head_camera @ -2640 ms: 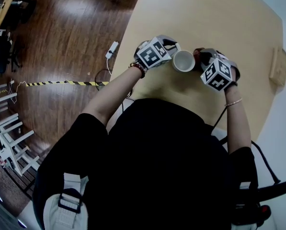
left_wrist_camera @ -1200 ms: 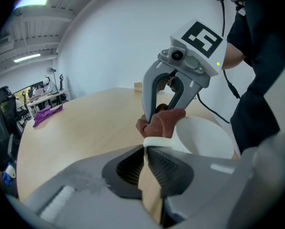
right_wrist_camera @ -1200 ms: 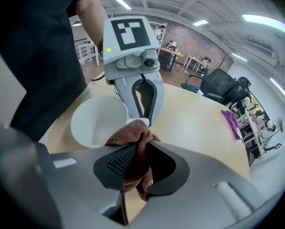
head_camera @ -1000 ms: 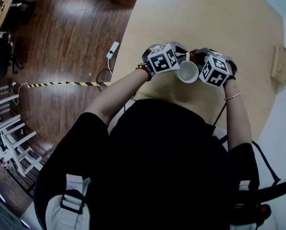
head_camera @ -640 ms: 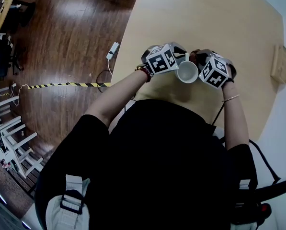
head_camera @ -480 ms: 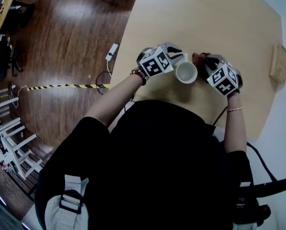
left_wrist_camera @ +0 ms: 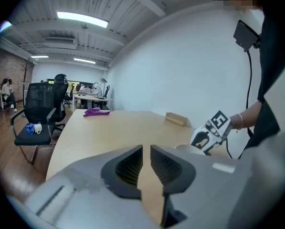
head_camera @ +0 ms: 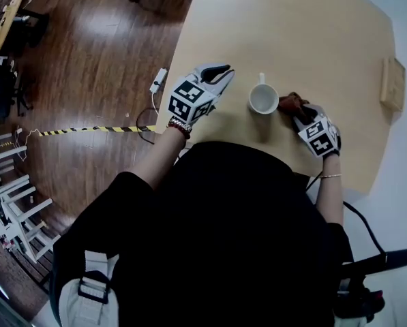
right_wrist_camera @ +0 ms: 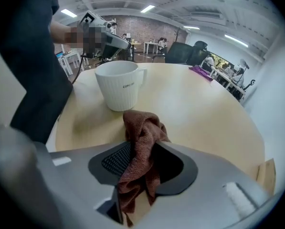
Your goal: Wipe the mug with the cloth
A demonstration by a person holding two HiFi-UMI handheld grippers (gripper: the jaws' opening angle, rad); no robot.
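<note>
Brown cloth hangs between the jaws of the right claw. Those jaws have just been opening. They stand apart and do not squeeze the cloth, which leans on one pad and droops down. Just past it, the white mug stands upright on the wooden table, near the person's edge.

The left claw has let go. There is a thin gap between its jaws, with only bare table showing through.

The right gripper view shows the mug's ribbed side and some print too small to read. The head view looks into the mug: it is empty, and its handle points to the far side. The left gripper view shows only the mug's rim, but also a wooden block and a purple thing at the far end.

Half a second ago both claws were right up against the mug. Now the left claw is well off to the left. The mug stands by itself, with the right claw and cloth just beside it on the right.
</note>
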